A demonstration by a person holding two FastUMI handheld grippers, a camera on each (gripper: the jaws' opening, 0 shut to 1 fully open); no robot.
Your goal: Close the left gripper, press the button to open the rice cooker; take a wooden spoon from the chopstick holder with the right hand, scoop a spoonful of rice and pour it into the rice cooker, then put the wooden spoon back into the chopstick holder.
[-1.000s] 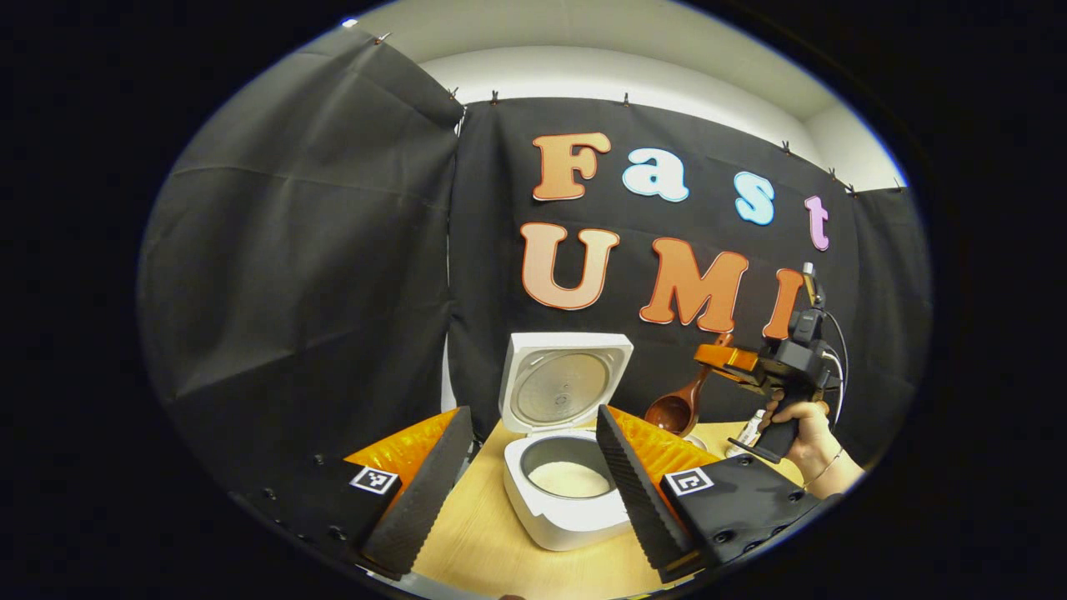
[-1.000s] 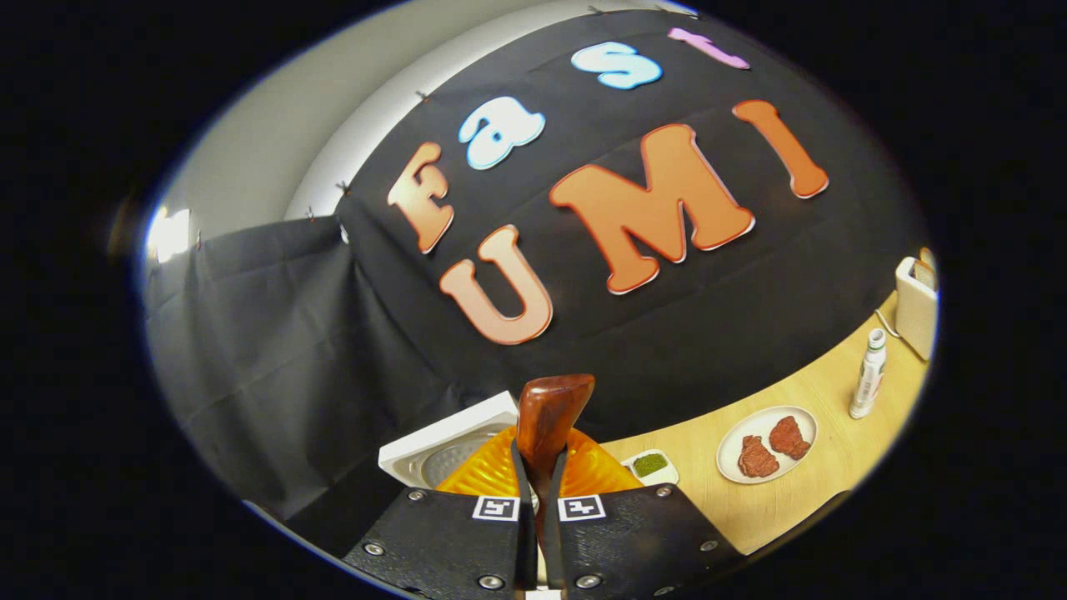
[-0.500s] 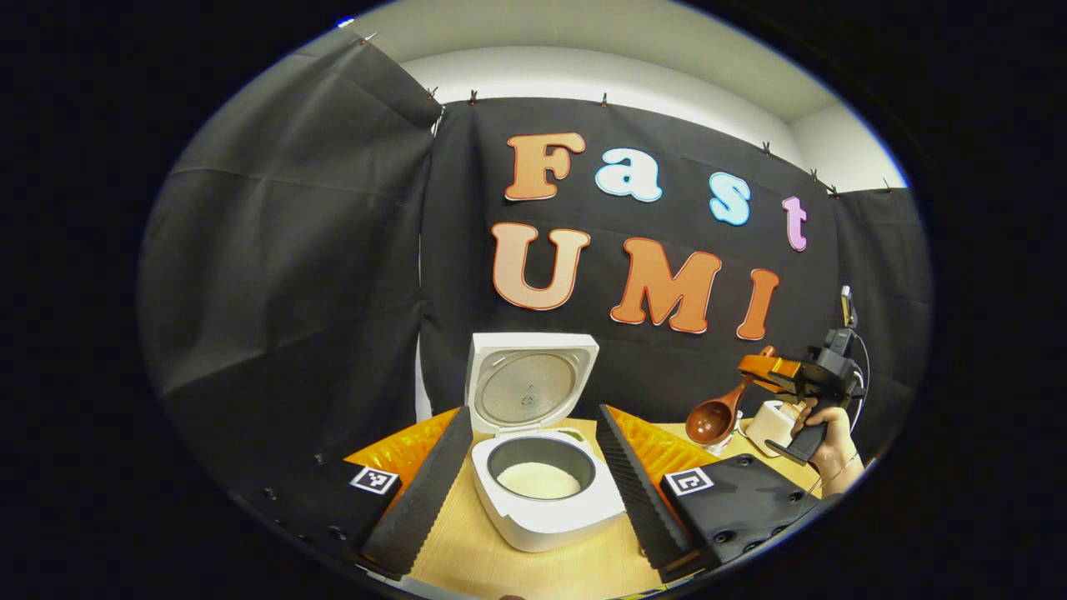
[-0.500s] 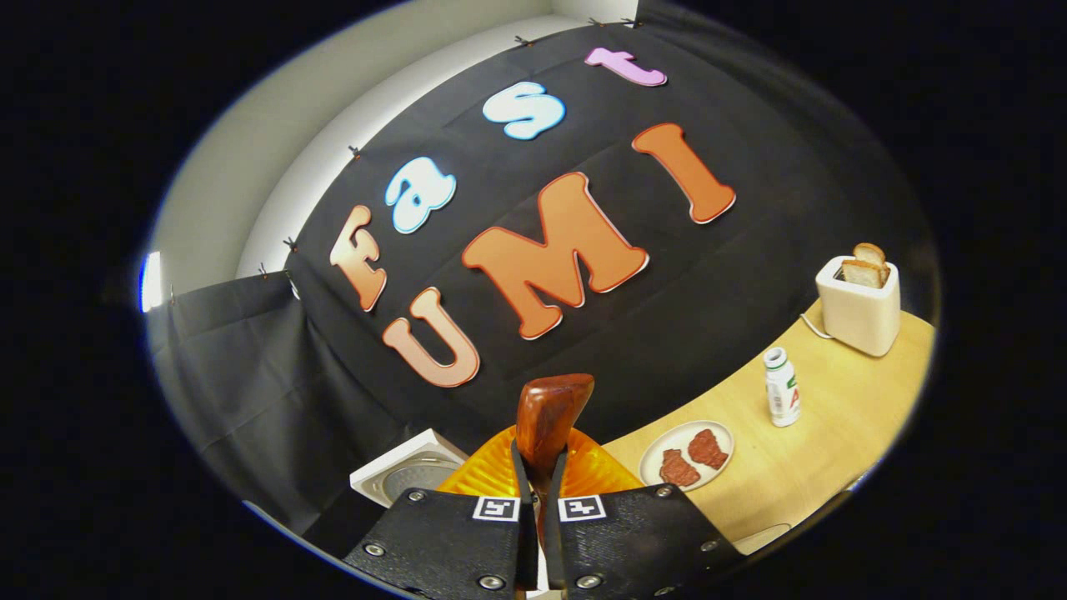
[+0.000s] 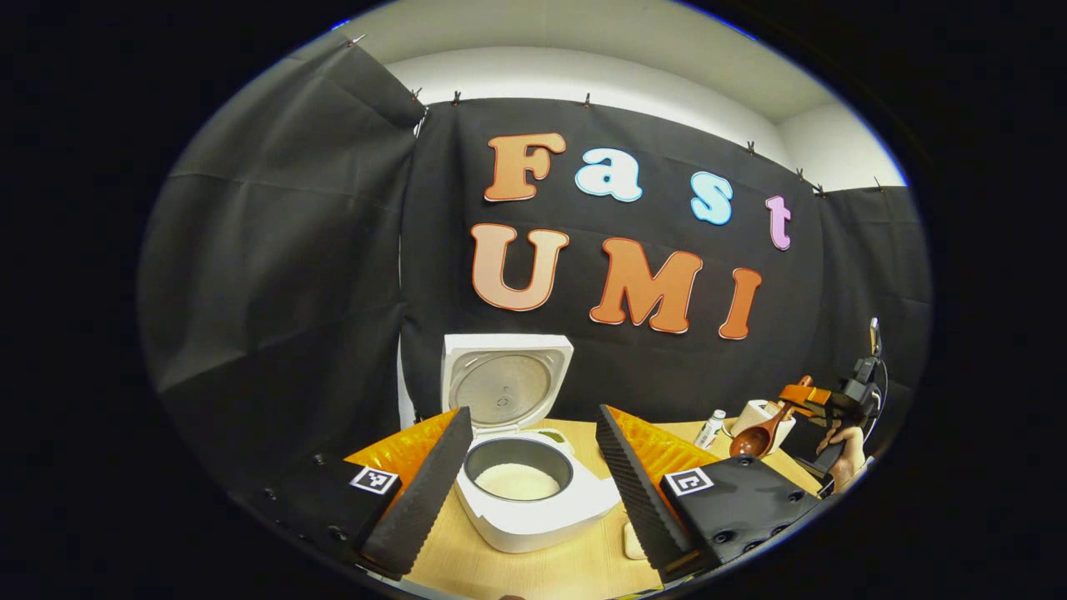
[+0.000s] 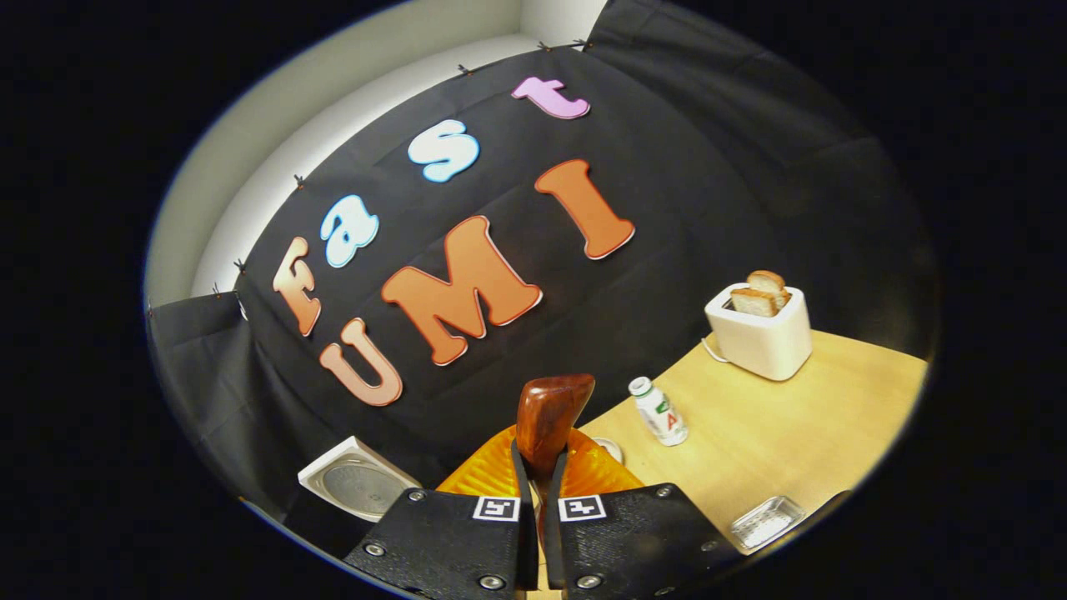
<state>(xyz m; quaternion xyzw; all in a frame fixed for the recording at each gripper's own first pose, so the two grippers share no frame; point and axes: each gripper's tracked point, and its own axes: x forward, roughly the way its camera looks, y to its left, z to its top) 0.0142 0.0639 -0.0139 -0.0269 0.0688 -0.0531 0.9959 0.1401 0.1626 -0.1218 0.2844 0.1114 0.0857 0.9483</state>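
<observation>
The white rice cooker (image 5: 533,517) stands with its lid (image 5: 507,390) up and white rice (image 5: 517,481) in the pot. My left gripper (image 5: 532,412) is open, one finger on each side of the cooker, touching nothing. At the far right of the left gripper view a hand (image 5: 846,462) holds my right gripper (image 5: 793,398), shut on the handle of the brown wooden spoon (image 5: 753,440), whose bowl hangs down to the left. In the right gripper view the spoon's handle end (image 6: 548,414) sticks up between the shut fingers of my right gripper (image 6: 538,467). The cooker lid (image 6: 358,483) is at lower left there.
A white toaster (image 6: 760,333) with bread slices stands at the back right of the wooden table (image 6: 792,433). A small white bottle (image 6: 660,412) stands nearer the middle, and a small clear tray (image 6: 763,521) lies near the front edge. The black cloth wall runs behind.
The right gripper with the spoon has moved right and down, away from the cooker. Its view has swung toward the toaster. The cooker has slid left in the left gripper view.
</observation>
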